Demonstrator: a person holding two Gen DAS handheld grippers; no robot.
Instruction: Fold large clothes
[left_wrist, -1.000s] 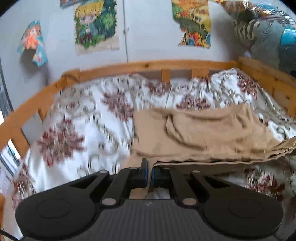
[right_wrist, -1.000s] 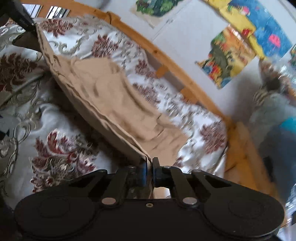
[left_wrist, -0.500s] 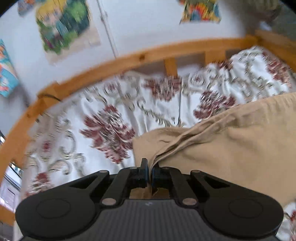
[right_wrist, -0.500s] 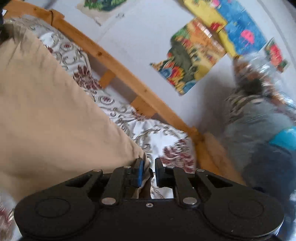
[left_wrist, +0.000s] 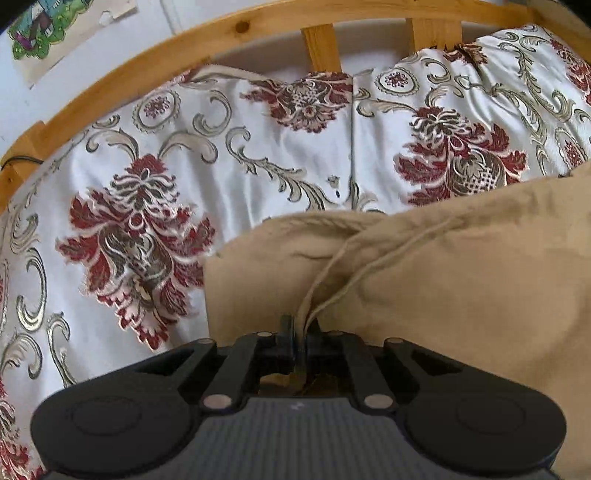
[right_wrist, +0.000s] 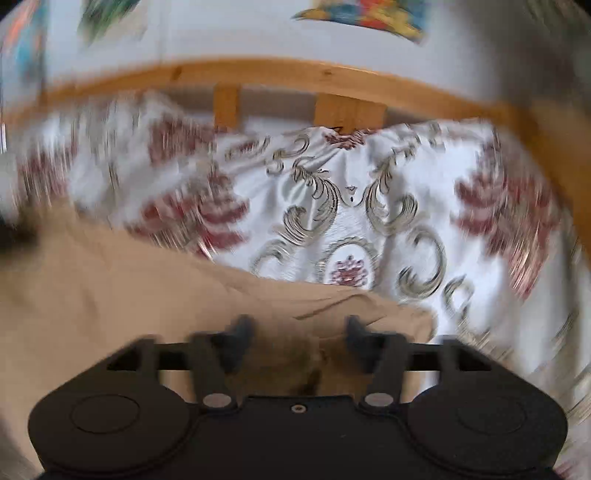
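Tan garment (left_wrist: 443, 280) now lies folded over on the bedspread (left_wrist: 147, 166); right gripper (right_wrist: 295, 332) has just released, left gripper (left_wrist: 300, 332) stays clenched on its corner.

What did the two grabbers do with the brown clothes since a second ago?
The right gripper let go: its fingers, pinched shut on the tan garment a second ago, now stand wide apart. The lifted edge was carried over toward the wooden rail, and the cloth now lies on the flowered bedspread. The left gripper still pinches its fold.

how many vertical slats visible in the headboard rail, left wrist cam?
2. One slat sits above the central red motif; the other slat stands to its right. More may be hidden beyond the frame.
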